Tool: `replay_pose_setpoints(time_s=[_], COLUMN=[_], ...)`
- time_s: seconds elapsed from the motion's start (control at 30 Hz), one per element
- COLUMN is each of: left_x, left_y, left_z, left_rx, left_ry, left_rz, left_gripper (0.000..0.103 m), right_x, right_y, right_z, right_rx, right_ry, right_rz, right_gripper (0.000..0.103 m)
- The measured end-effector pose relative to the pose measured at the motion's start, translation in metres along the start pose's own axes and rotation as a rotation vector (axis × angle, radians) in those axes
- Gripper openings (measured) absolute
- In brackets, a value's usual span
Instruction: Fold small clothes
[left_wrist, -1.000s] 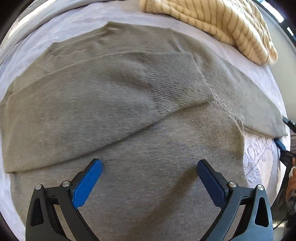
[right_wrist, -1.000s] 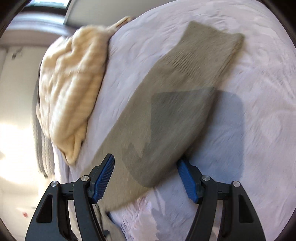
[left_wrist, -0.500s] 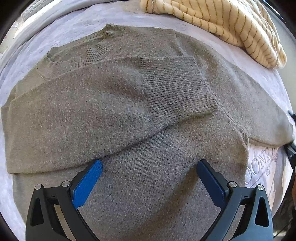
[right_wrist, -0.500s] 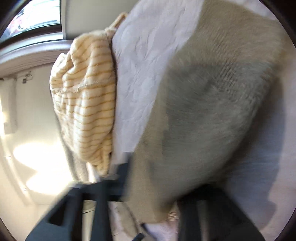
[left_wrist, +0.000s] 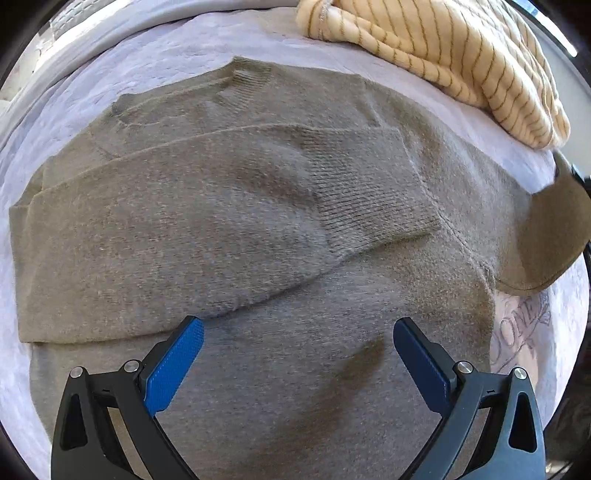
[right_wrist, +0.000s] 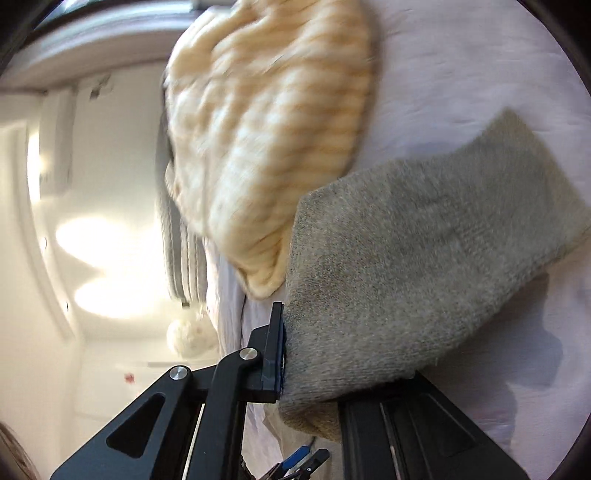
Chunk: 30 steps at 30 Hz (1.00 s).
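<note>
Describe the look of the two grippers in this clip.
Both are black plastic frames with triangular cut-outs and silver pivot screws. The left gripper carries textured blue pads on its jaws. On the right gripper one dark pad shows edge-on; the other is hidden by cloth. No cables, markings or sleeves are visible.

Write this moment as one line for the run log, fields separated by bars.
phase: folding second sleeve | left gripper: open above grey sweater | right gripper: shut on sleeve, lifted | striped sweater: aside

Ahead of the left gripper (left_wrist: 297, 354) the sweater (left_wrist: 258, 240) lies on the bedcover (left_wrist: 166, 59) (one sleeve across its chest); beyond-right sits the striped garment (left_wrist: 461, 55).
</note>
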<state>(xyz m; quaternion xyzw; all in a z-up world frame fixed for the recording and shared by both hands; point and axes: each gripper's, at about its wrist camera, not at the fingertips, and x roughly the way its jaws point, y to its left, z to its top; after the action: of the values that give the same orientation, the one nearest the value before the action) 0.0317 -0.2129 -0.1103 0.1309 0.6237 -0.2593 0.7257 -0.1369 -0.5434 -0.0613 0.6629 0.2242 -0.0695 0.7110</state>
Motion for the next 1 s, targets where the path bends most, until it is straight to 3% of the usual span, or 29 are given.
replay_pose_setpoints(time_s=[0.27,0.47,0.67,0.77,0.83,0.9,1.0], left_x=[-0.016,-0.031,-0.032,-0.034,-0.035,-0.038,-0.043], left_y=[0.05,0.095,0.145,0.162,0.171,0.181,0.197], left_z=[-0.006,-0.017,-0.029,-0.036,-0.046,-0.049,-0.055], left_rx=[-0.101,-0.182,-0.284,-0.31,-0.326,-0.342,-0.363], left_ry=[-0.037,-0.107,-0.132,-0.134,-0.136,-0.143,-0.154], left_rz=[0.017,0.058,0.072,0.081,0.077,0.065,0.044], left_gripper=[0.103,0.103,0.103,0.103,0.103,0.103,0.103], right_x=[0.077,0.167,0.239,0.264,0.264,0.248,0.226], right_y=[0.072,0.124,0.118,0.095,0.077,0.066,0.065], right_z=[-0.036,-0.109,-0.19,-0.208,-0.204,-0.201,-0.18], right_rx=[-0.205,-0.439,-0.575,-0.564,-0.479,-0.395,-0.305], right_ry=[0.142,0.354,0.554,0.639,0.65,0.612,0.462], right_rz=[0.015,-0.03,-0.147,-0.276,-0.303,-0.274,-0.24], right_gripper=[0.009,0.009,0.011,0.013,0.016,0.029,0.036])
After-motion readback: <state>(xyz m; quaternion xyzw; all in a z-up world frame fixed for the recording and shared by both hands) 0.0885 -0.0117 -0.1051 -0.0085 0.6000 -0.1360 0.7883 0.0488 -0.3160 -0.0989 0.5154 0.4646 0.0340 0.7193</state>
